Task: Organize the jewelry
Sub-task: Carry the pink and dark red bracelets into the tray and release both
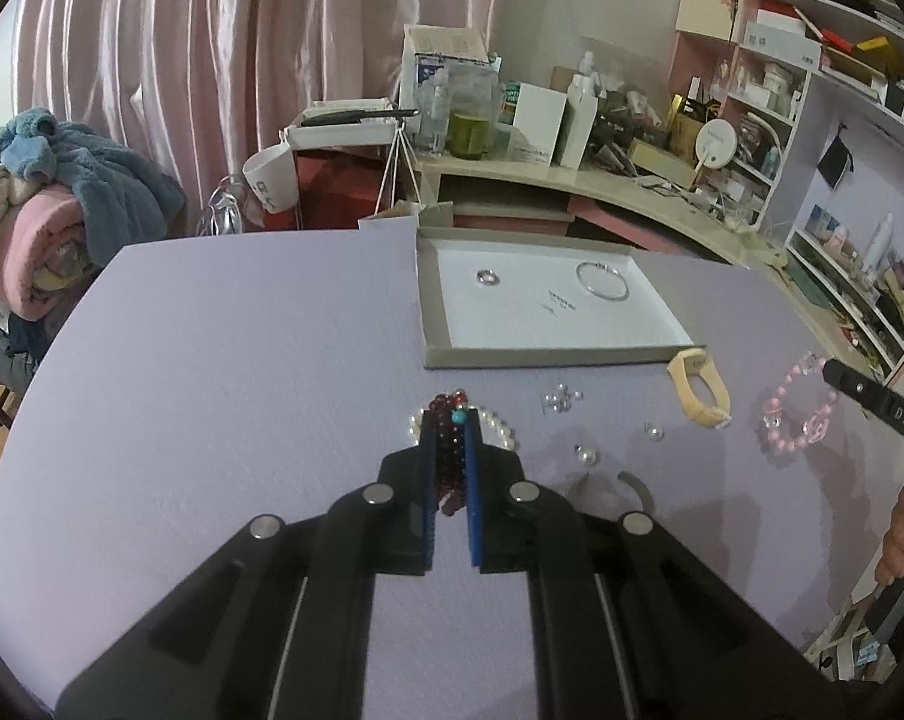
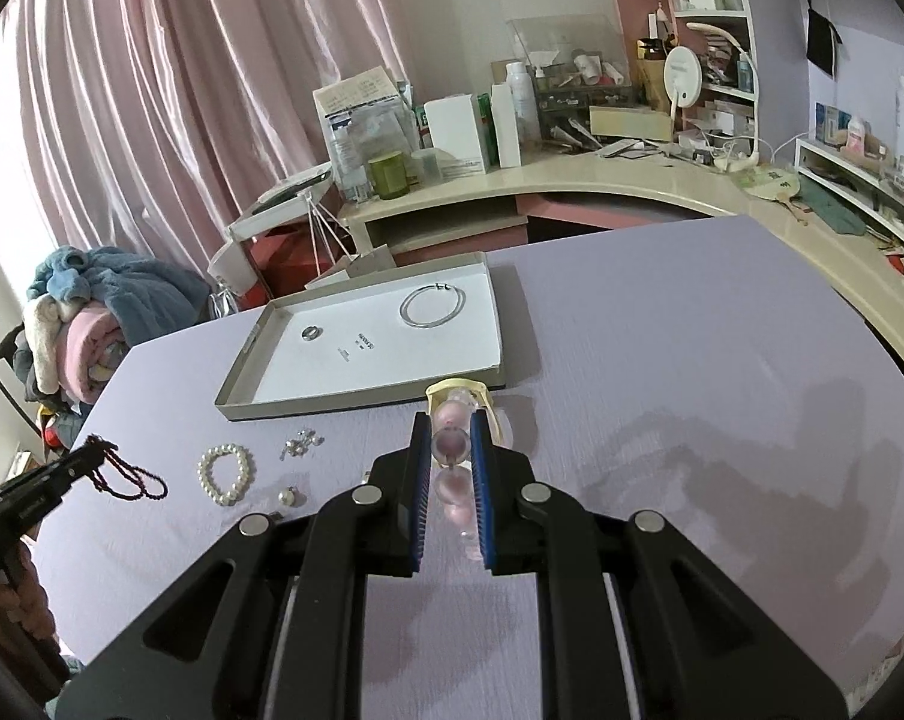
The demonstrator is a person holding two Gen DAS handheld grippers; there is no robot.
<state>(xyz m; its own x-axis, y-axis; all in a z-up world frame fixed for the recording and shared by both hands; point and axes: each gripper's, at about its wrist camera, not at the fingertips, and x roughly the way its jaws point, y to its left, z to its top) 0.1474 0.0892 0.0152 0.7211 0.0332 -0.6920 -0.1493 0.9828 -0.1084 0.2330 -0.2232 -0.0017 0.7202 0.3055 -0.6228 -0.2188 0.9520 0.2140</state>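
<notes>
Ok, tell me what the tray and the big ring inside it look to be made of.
Tray: looks like cardboard, matte grey-brown walls with a white paper-like floor carrying small print; folded, thin edges suggest a box lid. Big ring: probably metal, silvery and shiny, a thin hoop with a small clasp-like break at the top; plated or solid cannot be told.

1. I read white letters "DAS" on the black body of the right hand-held gripper (image 1: 835, 373), at the right edge of my left wrist view.
2. Dark characters on the tilted white mug (image 1: 270, 178), far left beyond the bench: too bent for me to read.
3. Small print on the white floor of the shallow box (image 2: 254, 403), mid bench: too small.
4. Labels on the far desk cartons (image 2: 356, 99): illegible.
</notes>
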